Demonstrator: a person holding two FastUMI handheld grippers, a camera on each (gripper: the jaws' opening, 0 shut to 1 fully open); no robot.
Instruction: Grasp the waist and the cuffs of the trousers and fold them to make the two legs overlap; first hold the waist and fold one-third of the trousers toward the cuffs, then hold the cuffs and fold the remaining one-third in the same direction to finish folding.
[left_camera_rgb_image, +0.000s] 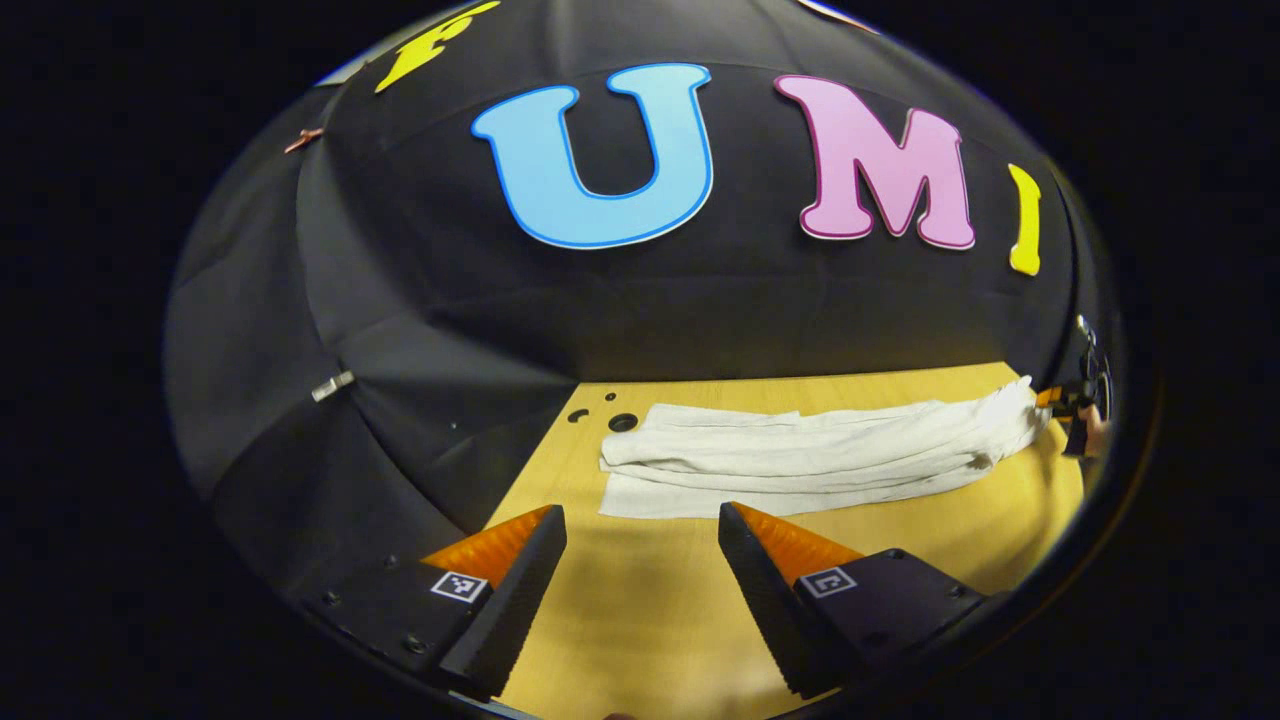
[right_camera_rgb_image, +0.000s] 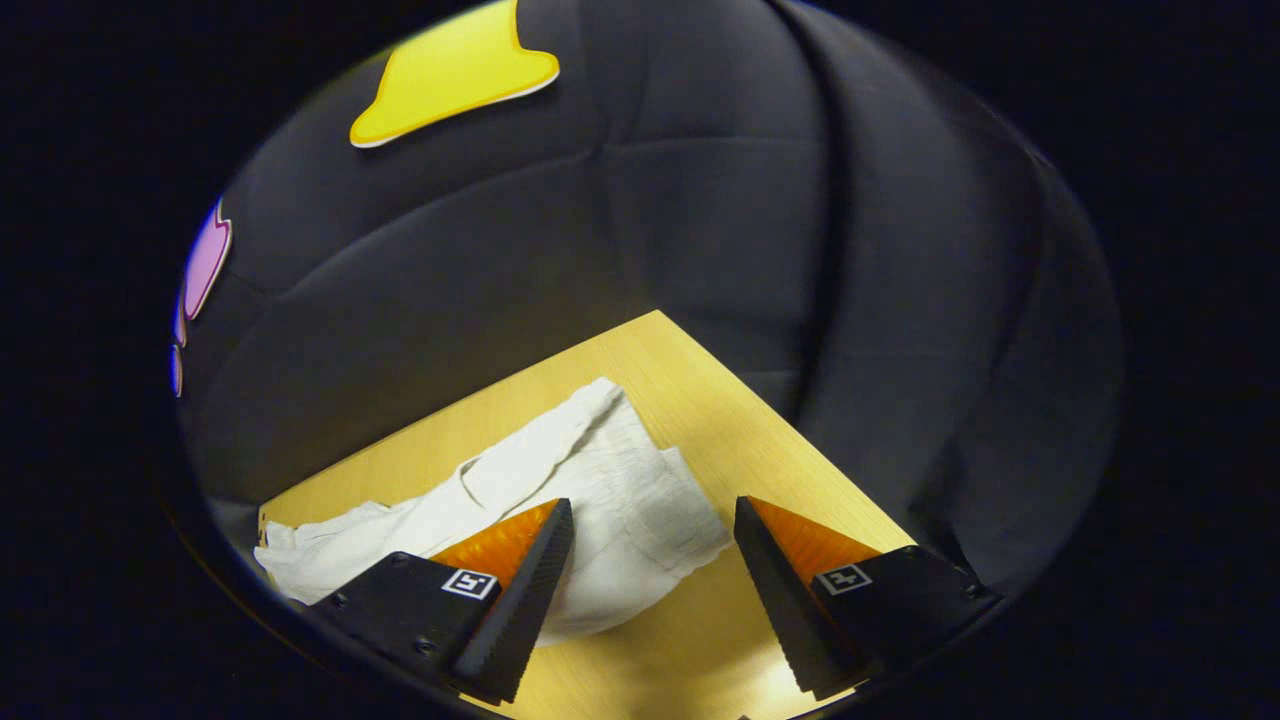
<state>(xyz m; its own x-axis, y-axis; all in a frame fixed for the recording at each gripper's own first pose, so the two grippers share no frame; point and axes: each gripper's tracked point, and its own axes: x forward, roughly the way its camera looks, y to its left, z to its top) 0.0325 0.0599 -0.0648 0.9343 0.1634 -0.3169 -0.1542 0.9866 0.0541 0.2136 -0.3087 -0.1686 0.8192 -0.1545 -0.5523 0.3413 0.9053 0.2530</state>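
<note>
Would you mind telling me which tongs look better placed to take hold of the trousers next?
Probably the right tongs: they are open with the trousers' wide end already between the fingers. The left tongs, also open, sit short of the cloth.

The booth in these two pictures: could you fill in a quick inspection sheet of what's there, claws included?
Surface: light wooden table, with a few dark round holes near its far left corner.
Job's things: white trousers lying lengthwise, legs seemingly overlapped; the gathered waist end lies ahead of the right claw.
Clutter: nothing seen.
Grippers: left claw open, short of the trousers, holding nothing; right claw open above the waist end, not gripping it.
Cables: nothing seen.
Surroundings: black cloth wall behind the table.
</note>
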